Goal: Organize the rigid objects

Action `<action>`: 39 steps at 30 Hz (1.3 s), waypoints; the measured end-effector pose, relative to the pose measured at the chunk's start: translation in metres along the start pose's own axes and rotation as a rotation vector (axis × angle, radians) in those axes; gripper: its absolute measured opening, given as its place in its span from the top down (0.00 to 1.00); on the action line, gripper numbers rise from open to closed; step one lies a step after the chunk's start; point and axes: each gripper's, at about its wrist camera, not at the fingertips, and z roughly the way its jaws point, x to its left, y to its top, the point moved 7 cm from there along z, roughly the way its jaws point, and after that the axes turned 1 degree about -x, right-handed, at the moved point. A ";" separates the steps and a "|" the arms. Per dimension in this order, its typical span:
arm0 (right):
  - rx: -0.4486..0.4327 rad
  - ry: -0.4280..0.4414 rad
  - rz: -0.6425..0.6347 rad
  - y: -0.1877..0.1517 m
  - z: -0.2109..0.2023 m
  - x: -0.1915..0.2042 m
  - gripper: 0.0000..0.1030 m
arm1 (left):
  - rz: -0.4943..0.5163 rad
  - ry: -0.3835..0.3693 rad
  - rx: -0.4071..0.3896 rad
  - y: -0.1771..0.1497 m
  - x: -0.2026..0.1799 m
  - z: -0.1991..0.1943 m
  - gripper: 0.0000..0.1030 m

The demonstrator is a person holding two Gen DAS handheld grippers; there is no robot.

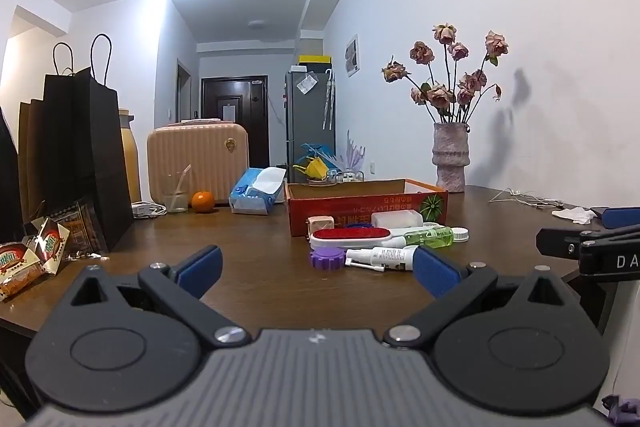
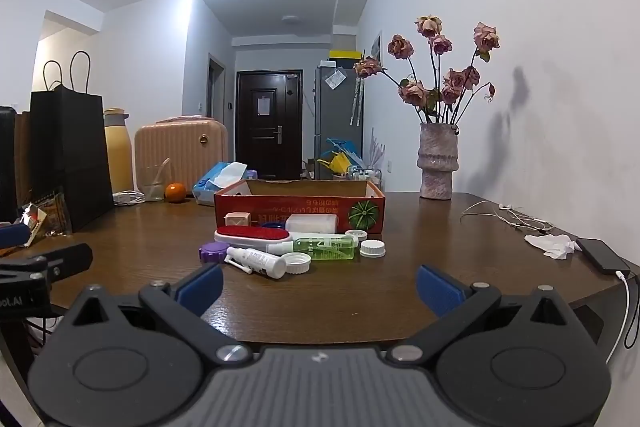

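Observation:
A cluster of small objects lies on the brown table (image 2: pixel 360 291) in front of a red cardboard box (image 2: pixel 300 205): a red-and-white brush (image 2: pixel 252 235), a purple round cap (image 2: pixel 214 252), a white spray bottle (image 2: pixel 258 261), a green clear bottle (image 2: pixel 330 247), white caps (image 2: pixel 372 248) and a white case (image 2: pixel 312 223). The same box (image 1: pixel 366 205), brush (image 1: pixel 352 237) and purple cap (image 1: pixel 327 259) show in the left wrist view. My left gripper (image 1: pixel 318 273) is open and empty, short of the cluster. My right gripper (image 2: pixel 319 285) is open and empty, also short of it.
A vase of dried roses (image 2: pixel 437 163) stands at the back right. A phone (image 2: pixel 604 255), tissue (image 2: pixel 554 245) and earphone cable (image 2: pixel 516 217) lie at the right edge. Black paper bags (image 1: pixel 80 155), snack packets (image 1: pixel 36 251), a glass (image 1: pixel 176 193), an orange (image 1: pixel 204 201) and a tissue pack (image 1: pixel 258 191) stand at the left.

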 end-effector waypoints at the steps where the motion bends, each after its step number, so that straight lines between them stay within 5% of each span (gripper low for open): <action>1: 0.000 0.000 0.000 0.000 0.001 0.000 0.00 | 0.000 -0.001 0.000 0.000 0.000 0.000 0.00; 39: -0.008 -0.012 0.003 0.005 -0.004 -0.003 0.00 | 0.011 -0.006 -0.014 0.002 0.001 -0.008 0.00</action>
